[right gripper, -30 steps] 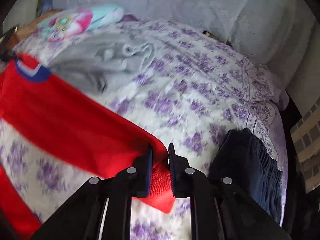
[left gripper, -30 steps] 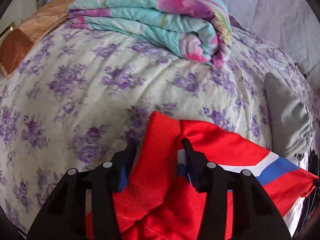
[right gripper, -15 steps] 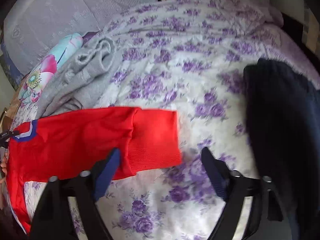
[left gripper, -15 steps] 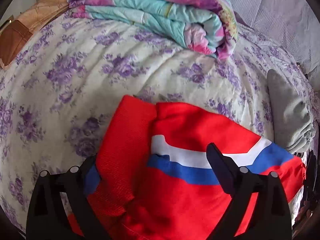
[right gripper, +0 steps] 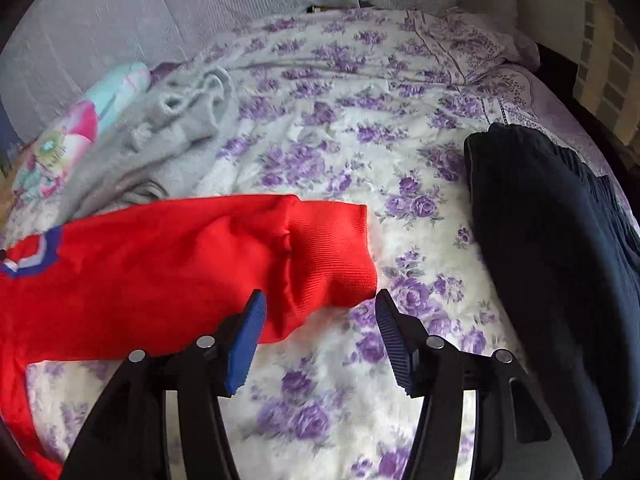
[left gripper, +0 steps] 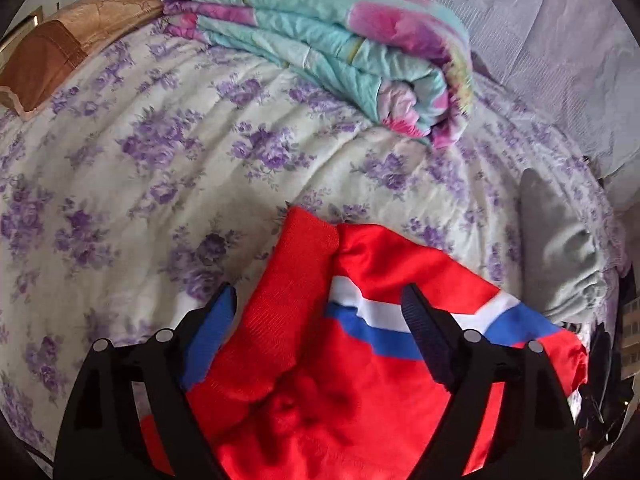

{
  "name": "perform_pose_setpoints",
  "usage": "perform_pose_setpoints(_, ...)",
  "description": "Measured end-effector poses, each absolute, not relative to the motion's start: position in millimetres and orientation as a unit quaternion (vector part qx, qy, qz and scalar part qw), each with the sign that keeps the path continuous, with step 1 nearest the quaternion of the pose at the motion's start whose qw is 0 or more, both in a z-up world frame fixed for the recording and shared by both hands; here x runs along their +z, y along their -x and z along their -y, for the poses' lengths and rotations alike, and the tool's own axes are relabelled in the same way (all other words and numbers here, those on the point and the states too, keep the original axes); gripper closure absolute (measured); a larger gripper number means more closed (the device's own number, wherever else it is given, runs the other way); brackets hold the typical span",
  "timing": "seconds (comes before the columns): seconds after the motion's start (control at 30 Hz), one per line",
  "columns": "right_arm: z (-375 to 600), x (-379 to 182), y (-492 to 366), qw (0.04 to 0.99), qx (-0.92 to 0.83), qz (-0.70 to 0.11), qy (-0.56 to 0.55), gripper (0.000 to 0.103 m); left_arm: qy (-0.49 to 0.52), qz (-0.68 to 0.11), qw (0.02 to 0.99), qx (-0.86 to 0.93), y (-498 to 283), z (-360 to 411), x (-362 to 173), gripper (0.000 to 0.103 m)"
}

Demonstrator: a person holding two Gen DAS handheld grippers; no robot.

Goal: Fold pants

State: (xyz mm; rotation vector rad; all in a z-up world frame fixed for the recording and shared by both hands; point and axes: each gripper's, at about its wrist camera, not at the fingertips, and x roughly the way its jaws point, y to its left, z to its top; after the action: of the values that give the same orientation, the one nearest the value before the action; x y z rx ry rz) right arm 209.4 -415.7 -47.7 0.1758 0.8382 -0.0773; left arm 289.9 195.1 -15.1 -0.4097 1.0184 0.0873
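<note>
Task garment: the red track pants [left gripper: 360, 380] are laid on the floral bedspread [left gripper: 140, 168], one leg stretched out sideways across the bed in the right wrist view [right gripper: 160, 272].
Left claw [left gripper: 320, 320]: released, jaws spread wide with nothing between them; it is held just above the bunched upper part of the pants.
Right claw [right gripper: 318, 320]: released as well, jaws apart; it is held just short of the ribbed ankle cuff [right gripper: 332, 252], whose lower corner lies between the blue pads [right gripper: 248, 340] without being pinched.
Reason for the layout: the leg is judged to be drawn out flat so that a clean fold line can be made; both claws appear to be let go for a fresh grip.
Fabric: the body of the pants is smooth and slightly shiny, crossed by a white and blue stripe [left gripper: 380, 320]; the cuff is matte rib knit and thicker, so it should be gripped firmly.
Shape: the leg is flat with a soft crease at the cuff seam; the upper part is rumpled.
Surroundings: a folded turquoise floral quilt [left gripper: 340, 48], a crumpled grey knit garment [right gripper: 160, 140] just behind the leg, and a dark navy garment [right gripper: 560, 260] well apart to the right.
Progress: judged early; no finished fold is visible.
</note>
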Motion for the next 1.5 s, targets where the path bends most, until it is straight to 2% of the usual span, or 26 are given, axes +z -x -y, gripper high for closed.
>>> perform_pose_setpoints(0.13, 418, -17, -140, 0.927, 0.003, -0.363, -0.097, 0.022, 0.191, -0.459, 0.867, 0.02, -220, -206, 24, 0.013)
perform_pose_setpoints(0.23, 425, -17, -80, 0.929, 0.025, -0.347, -0.128, 0.016, 0.173, -0.456, 0.872, 0.029, -156, -208, 24, 0.008)
perform_pose_setpoints(0.37, 428, -50, -19, 0.913, 0.04, -0.357, -0.194, 0.016, 0.196, -0.485, 0.852, 0.032, -109, -216, -17, 0.008)
perform_pose_setpoints(0.47, 424, -77, 4, 0.894, 0.059, -0.372, -0.245, 0.016, 0.236, -0.497, 0.834, 0.035, -105, -218, -46, 0.008)
perform_pose_setpoints(0.73, 402, -87, 29, 0.886, 0.128, -0.359, -0.264, 0.016, 0.27, -0.462, 0.844, 0.042, -126, -184, -58, 0.008)
perform_pose_setpoints(0.8, 397, -93, 23, 0.874, 0.144, -0.376, -0.27, 0.016, 0.289, -0.443, 0.847, 0.052, -121, -186, -61, 0.012)
perform_pose_setpoints(0.83, 395, -94, 20, 0.874, 0.144, -0.377, -0.27, 0.016, 0.291, -0.439, 0.848, 0.057, -120, -186, -61, 0.017)
perform_pose_setpoints(0.87, 392, -95, 16, 0.878, 0.143, -0.373, -0.263, 0.019, 0.29, -0.435, 0.85, 0.06, -118, -186, -60, 0.039)
perform_pose_setpoints(0.9, 387, -95, 11, 0.882, 0.142, -0.374, -0.251, 0.045, 0.296, -0.432, 0.849, 0.062, -116, -188, -60, 0.056)
perform_pose_setpoints(0.93, 384, -97, 5, 0.882, 0.14, -0.38, -0.242, 0.084, 0.31, -0.429, 0.846, 0.064, -114, -192, -60, 0.062)
perform_pose_setpoints(0.97, 383, -100, -2, 0.872, 0.157, -0.389, -0.251, 0.098, 0.333, -0.42, 0.842, 0.063, -109, -198, -60, 0.073)
perform_pose_setpoints(1.03, 388, -102, -7, 0.852, 0.201, -0.379, -0.299, 0.097, 0.359, -0.408, 0.838, 0.058, -101, -204, -57, 0.083)
perform_pose_setpoints(1.07, 390, -93, -5, 0.865, 0.192, -0.365, -0.286, 0.097, 0.354, -0.401, 0.843, 0.058, -97, -204, -50, 0.091)
perform_pose_setpoints(1.27, 445, -12, 44, 0.926, 0.136, -0.246, -0.253, 0.097, 0.317, -0.352, 0.88, 0.039, -46, -186, 1, 0.093)
perform_pose_setpoints(1.37, 472, -1, 65, 0.93, 0.104, -0.25, -0.247, 0.097, 0.293, -0.338, 0.893, 0.054, -16, -180, 14, 0.093)
perform_pose_setpoints(1.43, 479, -18, 64, 0.918, 0.095, -0.298, -0.243, 0.097, 0.29, -0.363, 0.884, 0.06, -13, -181, 2, 0.085)
perform_pose_setpoints(1.5, 479, -50, 56, 0.901, 0.078, -0.353, -0.239, 0.097, 0.305, -0.403, 0.861, 0.047, -24, -183, -24, 0.06)
